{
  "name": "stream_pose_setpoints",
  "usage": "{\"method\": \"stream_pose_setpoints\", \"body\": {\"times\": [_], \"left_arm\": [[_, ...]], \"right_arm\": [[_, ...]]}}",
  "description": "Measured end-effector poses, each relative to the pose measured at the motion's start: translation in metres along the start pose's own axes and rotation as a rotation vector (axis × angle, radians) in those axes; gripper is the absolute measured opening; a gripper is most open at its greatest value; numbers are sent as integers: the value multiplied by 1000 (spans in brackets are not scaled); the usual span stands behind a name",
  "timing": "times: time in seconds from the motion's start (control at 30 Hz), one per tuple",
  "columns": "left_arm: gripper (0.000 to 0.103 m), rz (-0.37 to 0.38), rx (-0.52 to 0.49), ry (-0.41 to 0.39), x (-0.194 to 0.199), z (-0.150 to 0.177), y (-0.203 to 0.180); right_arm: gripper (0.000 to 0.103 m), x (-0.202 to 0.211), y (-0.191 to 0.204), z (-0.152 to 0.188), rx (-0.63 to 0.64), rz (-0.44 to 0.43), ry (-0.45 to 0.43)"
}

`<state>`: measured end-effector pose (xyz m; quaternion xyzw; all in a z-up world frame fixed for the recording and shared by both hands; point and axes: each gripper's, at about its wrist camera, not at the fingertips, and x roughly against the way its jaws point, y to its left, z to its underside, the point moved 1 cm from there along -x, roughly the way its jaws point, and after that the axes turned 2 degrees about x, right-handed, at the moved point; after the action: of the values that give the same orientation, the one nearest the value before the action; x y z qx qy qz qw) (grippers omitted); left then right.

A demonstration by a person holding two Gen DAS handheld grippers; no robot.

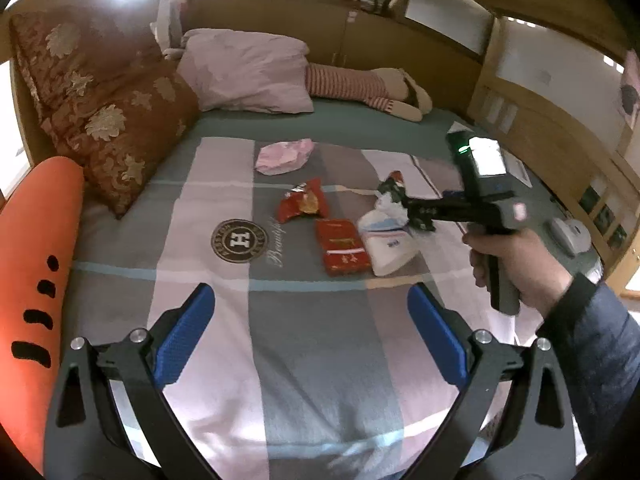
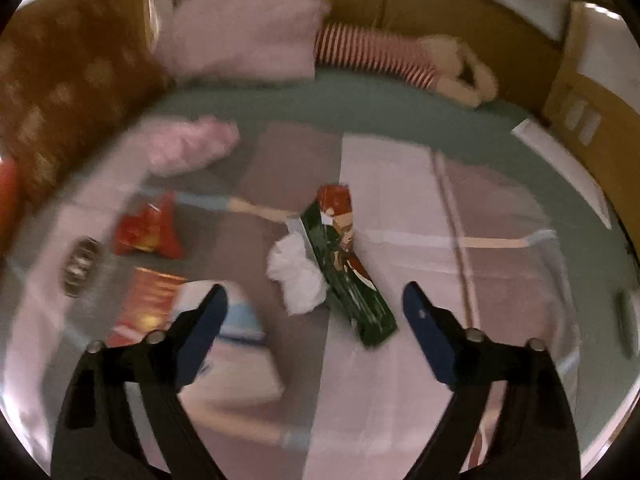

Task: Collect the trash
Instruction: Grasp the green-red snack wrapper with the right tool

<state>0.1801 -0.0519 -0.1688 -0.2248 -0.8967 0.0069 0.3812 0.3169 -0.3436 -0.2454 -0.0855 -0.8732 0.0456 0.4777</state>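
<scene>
blue-padded jaws frame both views, and both pairs stand wide apart with nothing between them. the left gripper (image 1: pixel 310 336) hangs low over a striped pink and grey bedspread (image 1: pixel 280 360), released and idle, well back from the litter. the right gripper (image 2: pixel 316 332), held in a person's hand (image 1: pixel 516 264), reaches in over the bed with its jaws spread, and its own view is smeared with blur.

the trash lies in a loose cluster in the middle of the bed. a green and red snack wrapper (image 2: pixel 346 264) lies lengthwise just ahead of the right gripper, between the lines of its two fingers. a crumpled white tissue (image 2: pixel 296 276) touches the wrapper's left side. further left lie a white tissue pack (image 1: pixel 386 246), a flat red packet (image 1: pixel 342 246), a torn red crisp bag (image 1: pixel 304 202) and, nearer the pillows, a pink crumpled bag (image 1: pixel 284 156).

the step in hand looks like the approach to the green wrapper. to do it well, the right gripper should straddle the wrapper across its narrow width, come low enough that the pads reach its sides, and close only once the motion has settled. the bedspread is soft, so pressing too deep could pinch fabric along with the wrapper. the tissue sits so close that it may be dragged or caught in the same grasp.
</scene>
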Motion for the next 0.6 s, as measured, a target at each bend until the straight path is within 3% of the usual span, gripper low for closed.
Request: {"method": "stream_pose_setpoints", "body": {"times": [0.1, 0.13, 0.27, 0.4, 0.5, 0.6], "left_arm": [[97, -6, 22, -5, -5, -10, 7], [97, -1, 36, -5, -6, -14, 8], [97, 10, 47, -17, -7, -20, 9], [97, 13, 56, -15, -8, -21, 10], [97, 11, 63, -29, -4, -22, 13], [97, 4, 80, -31, -1, -20, 19]], "right_arm": [[69, -37, 5, -5, 49, -3, 98], [50, -47, 6, -3, 55, -5, 132], [21, -45, 3, 3, 53, 24, 90], [19, 7, -11, 14, -12, -13, -26], [19, 81, -9, 37, -53, -56, -138], [19, 141, 33, 68, -1, -173, -167]]}}
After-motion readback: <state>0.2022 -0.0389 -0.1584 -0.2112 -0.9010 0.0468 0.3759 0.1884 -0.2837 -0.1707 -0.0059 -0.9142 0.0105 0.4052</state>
